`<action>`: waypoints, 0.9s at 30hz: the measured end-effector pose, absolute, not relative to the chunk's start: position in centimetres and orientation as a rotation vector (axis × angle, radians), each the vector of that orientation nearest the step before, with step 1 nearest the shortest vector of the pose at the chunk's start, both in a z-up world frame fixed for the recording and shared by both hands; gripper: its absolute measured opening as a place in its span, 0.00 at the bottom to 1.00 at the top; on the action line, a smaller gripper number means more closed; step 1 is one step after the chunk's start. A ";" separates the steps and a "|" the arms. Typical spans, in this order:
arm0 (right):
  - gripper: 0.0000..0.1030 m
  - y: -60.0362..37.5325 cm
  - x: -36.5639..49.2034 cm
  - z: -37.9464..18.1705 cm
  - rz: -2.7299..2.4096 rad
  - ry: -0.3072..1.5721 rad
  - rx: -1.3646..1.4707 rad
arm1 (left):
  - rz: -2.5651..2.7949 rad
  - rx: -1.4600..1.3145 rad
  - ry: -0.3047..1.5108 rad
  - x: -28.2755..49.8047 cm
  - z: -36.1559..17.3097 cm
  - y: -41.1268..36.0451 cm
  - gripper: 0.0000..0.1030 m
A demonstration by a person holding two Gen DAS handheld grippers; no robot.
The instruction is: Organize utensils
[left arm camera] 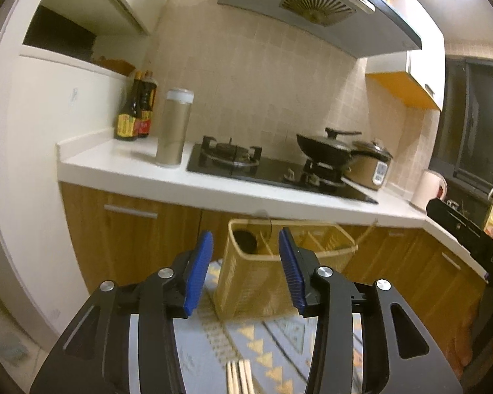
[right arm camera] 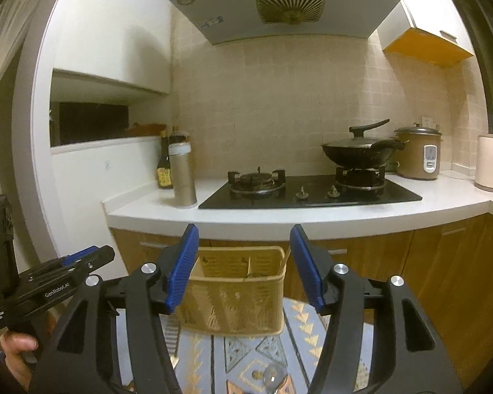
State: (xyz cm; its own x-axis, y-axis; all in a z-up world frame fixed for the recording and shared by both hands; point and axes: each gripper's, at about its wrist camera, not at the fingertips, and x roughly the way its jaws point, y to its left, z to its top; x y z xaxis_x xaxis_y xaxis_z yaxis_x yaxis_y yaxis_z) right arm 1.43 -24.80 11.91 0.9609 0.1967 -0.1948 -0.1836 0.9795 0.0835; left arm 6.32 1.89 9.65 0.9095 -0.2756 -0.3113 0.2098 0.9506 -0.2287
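The left gripper points level and slightly down, blue pads parted with nothing between them. The right gripper stands likewise, jaws apart and empty. A hand grasps the left gripper's handle.

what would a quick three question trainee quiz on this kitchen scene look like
1. True or false: the left gripper is clamped on the chopsticks.
2. The wok sits on which side of the stove in the right wrist view? A) left B) right
3. Fill in: the yellow basket stands on a patterned ____.

Key: 1 false, both it and the right gripper are open and empty; 2 B; 3 cloth.
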 end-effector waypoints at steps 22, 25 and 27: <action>0.53 -23.9 4.8 2.0 0.252 0.823 0.104 | -0.427 -0.215 0.909 6.5 -0.2 2.9 0.38; 0.53 -24.2 5.6 0.5 0.256 0.899 0.116 | -0.442 -0.222 0.980 7.3 -1.7 2.9 0.37; 0.53 -24.3 5.8 -0.5 0.259 0.947 0.118 | -0.445 -0.185 1.019 7.6 -2.6 2.4 0.37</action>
